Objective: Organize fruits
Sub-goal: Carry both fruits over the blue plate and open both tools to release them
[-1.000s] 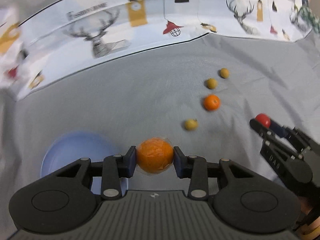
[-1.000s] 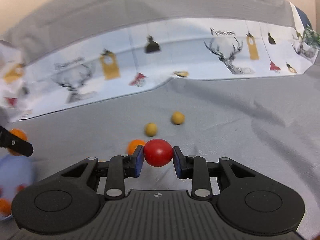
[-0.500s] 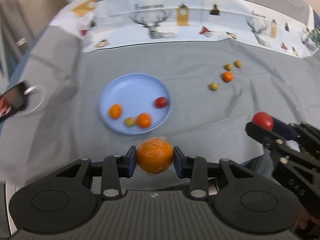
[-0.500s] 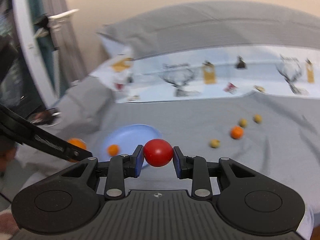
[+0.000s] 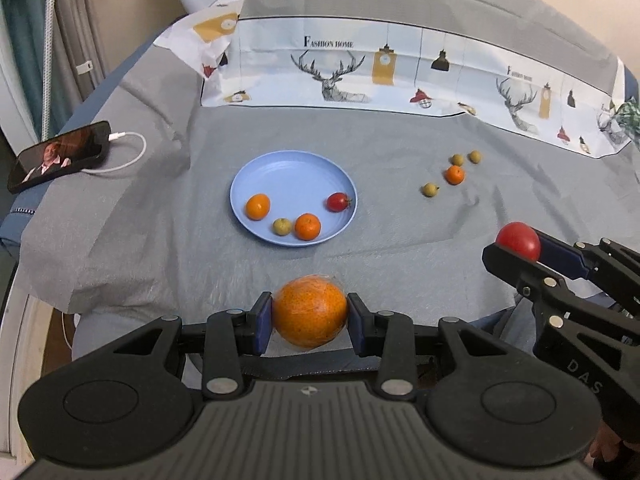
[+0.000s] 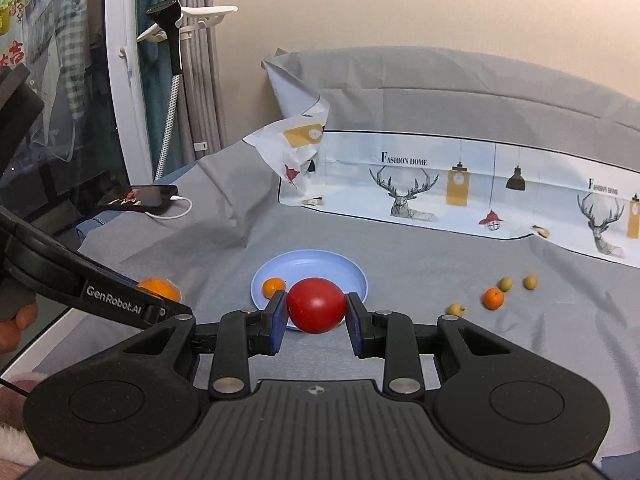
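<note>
My left gripper [image 5: 309, 322] is shut on a large orange [image 5: 310, 310], held above the near edge of the grey cloth. My right gripper [image 6: 316, 322] is shut on a red tomato [image 6: 317, 305]; it also shows at the right of the left wrist view [image 5: 518, 240]. A light blue plate [image 5: 294, 168] lies ahead and holds two small oranges, a yellow-green fruit and a small red tomato [image 5: 338, 202]. To its right on the cloth lie a small orange [image 5: 455, 175] and three yellow-green fruits [image 5: 430, 190].
A phone [image 5: 60, 156] with a white cable lies at the far left. A printed paper backdrop [image 5: 400, 72] stands along the back of the cloth. The cloth's near edge drops off just below the grippers.
Both grippers have pulled back and risen with their fruit, so the plate and the whole cloth have come into view. Neither grip has changed.
</note>
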`<act>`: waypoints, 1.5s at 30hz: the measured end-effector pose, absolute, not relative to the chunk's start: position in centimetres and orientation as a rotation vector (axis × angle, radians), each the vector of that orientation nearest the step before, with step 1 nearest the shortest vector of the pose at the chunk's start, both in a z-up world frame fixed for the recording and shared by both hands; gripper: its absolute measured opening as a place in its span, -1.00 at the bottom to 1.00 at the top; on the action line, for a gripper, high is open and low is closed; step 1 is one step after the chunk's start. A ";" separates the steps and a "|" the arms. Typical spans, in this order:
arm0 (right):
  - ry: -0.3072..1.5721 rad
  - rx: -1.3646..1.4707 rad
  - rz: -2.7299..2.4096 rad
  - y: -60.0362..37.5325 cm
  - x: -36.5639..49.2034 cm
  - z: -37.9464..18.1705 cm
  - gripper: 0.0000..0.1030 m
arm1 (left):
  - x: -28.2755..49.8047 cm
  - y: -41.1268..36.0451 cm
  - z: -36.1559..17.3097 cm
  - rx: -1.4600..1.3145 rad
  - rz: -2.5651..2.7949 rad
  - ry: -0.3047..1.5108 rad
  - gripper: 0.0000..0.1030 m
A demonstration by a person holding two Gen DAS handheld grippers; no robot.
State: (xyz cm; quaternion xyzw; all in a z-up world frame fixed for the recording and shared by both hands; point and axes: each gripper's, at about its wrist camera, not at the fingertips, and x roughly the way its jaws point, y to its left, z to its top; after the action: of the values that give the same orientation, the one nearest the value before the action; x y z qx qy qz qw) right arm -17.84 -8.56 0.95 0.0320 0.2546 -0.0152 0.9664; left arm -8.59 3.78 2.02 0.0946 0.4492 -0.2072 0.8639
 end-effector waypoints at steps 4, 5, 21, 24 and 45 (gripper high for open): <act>0.513 0.053 -0.049 -8.3 -17.8 1.1 -0.37 | -8.4 3.9 2.1 0.191 -0.443 0.935 -0.18; 0.515 0.050 -0.051 -8.3 -17.7 1.1 -0.37 | -8.3 4.0 2.0 0.187 -0.443 0.935 -0.18; 0.581 0.024 -0.037 -7.8 -15.7 0.2 -0.37 | -5.7 4.7 0.5 0.145 -0.430 0.992 -0.18; 0.598 0.017 -0.033 -7.7 -15.0 -0.1 -0.37 | -4.9 4.7 0.1 0.139 -0.421 0.999 -0.18; 0.696 0.036 -0.001 -8.4 -7.4 -3.3 -0.37 | 3.8 3.6 -2.0 0.135 -0.348 1.053 -0.18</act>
State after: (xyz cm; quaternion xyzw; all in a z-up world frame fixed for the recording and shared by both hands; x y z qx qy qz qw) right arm -7.37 -8.42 -3.26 0.0176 0.3408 -0.0006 0.9400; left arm 3.82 3.61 -2.03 0.0638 0.4994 -0.1651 0.8481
